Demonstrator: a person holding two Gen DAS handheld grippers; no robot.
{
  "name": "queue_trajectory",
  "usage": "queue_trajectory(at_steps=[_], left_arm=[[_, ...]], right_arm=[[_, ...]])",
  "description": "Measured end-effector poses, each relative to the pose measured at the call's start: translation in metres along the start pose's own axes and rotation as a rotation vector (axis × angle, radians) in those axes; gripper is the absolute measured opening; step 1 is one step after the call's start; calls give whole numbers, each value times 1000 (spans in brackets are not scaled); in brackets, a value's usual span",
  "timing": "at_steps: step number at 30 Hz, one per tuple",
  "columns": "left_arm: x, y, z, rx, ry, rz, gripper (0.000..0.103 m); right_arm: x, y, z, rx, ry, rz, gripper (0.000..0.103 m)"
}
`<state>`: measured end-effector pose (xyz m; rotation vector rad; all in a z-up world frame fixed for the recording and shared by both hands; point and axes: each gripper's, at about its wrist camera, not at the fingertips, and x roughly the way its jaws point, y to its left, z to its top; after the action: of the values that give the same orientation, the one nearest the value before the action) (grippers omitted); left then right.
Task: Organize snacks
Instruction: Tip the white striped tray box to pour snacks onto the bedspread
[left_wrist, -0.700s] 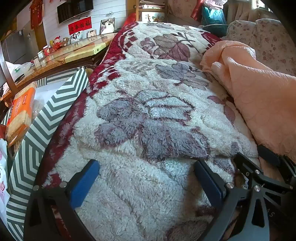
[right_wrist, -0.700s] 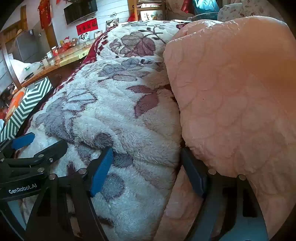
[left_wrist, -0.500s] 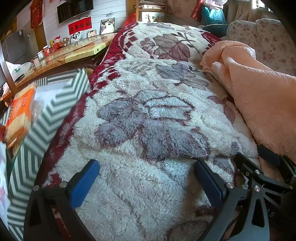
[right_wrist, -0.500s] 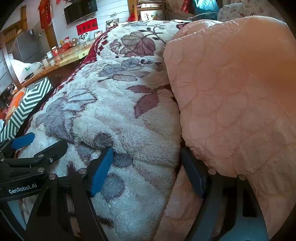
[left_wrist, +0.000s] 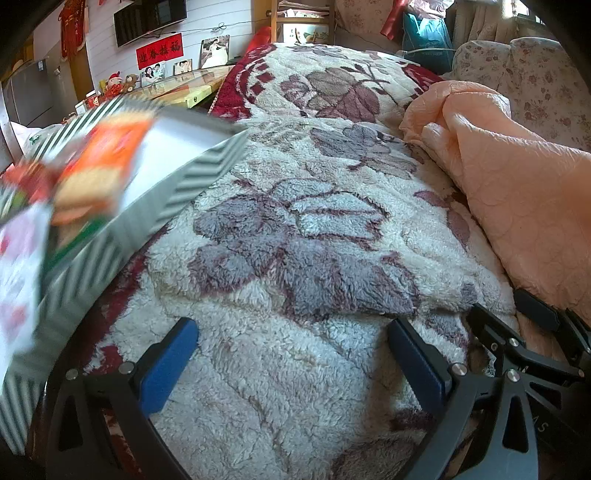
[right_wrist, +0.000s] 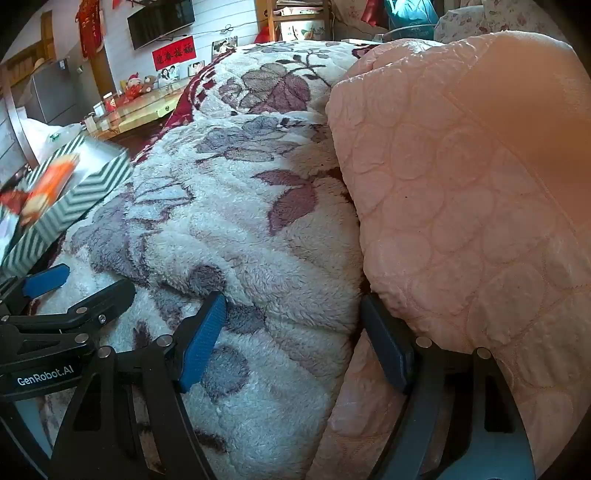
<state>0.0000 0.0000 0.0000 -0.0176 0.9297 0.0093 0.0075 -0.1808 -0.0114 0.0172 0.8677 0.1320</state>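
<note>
Fleecy flowered blanket (left_wrist: 295, 229) underfoot, left gripper (left_wrist: 291, 354) and right gripper (right_wrist: 295, 339) both gaping empty, so swing slowly toward that blurred striped box (left_wrist: 184, 192) of snacks (left_wrist: 99, 162).

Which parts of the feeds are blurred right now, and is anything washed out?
Left wrist: the chevron box and orange snack pack are motion-smeared; the fleece blanket is sharp. Right wrist: the same box smears less; the pink quilt goes soft and overexposed at upper right.
</note>
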Motion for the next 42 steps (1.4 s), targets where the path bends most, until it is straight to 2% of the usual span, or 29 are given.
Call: queue_trajectory(at_steps=[42], left_arm=[[1,-5,-4,1,0,0,103]], right_arm=[[2,0,1,7,4,9,78]])
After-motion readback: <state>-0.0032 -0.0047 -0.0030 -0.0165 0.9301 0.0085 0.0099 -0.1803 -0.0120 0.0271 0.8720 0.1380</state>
